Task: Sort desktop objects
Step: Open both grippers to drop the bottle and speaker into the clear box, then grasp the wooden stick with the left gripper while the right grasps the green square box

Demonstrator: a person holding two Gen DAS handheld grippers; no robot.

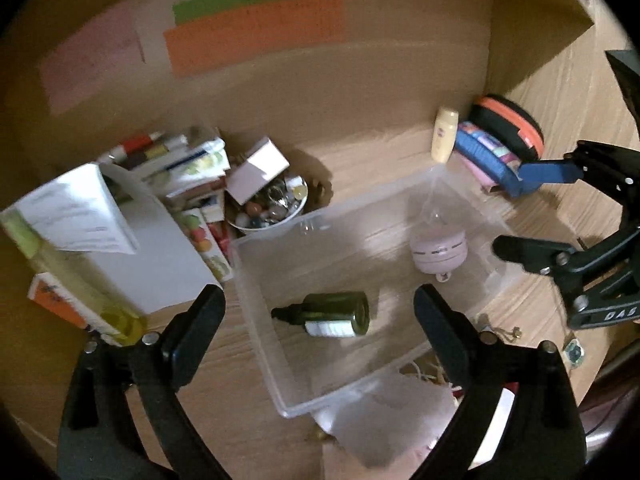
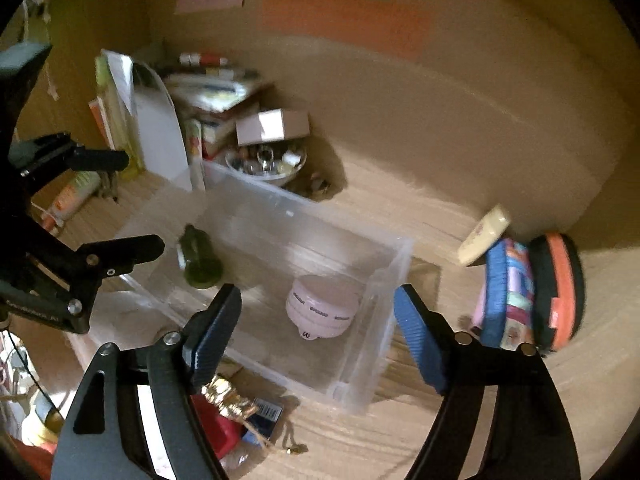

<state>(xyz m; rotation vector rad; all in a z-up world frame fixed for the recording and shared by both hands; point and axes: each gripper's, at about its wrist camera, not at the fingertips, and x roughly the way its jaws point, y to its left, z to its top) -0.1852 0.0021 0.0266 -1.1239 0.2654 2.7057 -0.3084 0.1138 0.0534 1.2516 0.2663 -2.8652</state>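
A clear plastic bin [image 1: 256,280] [image 2: 392,280] sits on the wooden desk. Inside it lie a dark green dropper bottle [image 1: 332,314] [image 2: 199,258] and a round pink gadget [image 1: 438,250] [image 2: 320,308]. My left gripper [image 1: 320,320] is open and empty, hovering over the bin above the green bottle. My right gripper [image 2: 318,316] is open and empty, over the bin's right end near the pink gadget; it also shows in the left wrist view [image 1: 532,208].
A bowl of small items [image 1: 272,208] and stacked boxes and books [image 1: 184,168] stand at the back left. A cream bottle [image 1: 444,134] [image 2: 484,236], a blue pouch [image 2: 504,292] and an orange-black round case [image 2: 558,288] lie right. Clutter [image 2: 236,404] lies in front.
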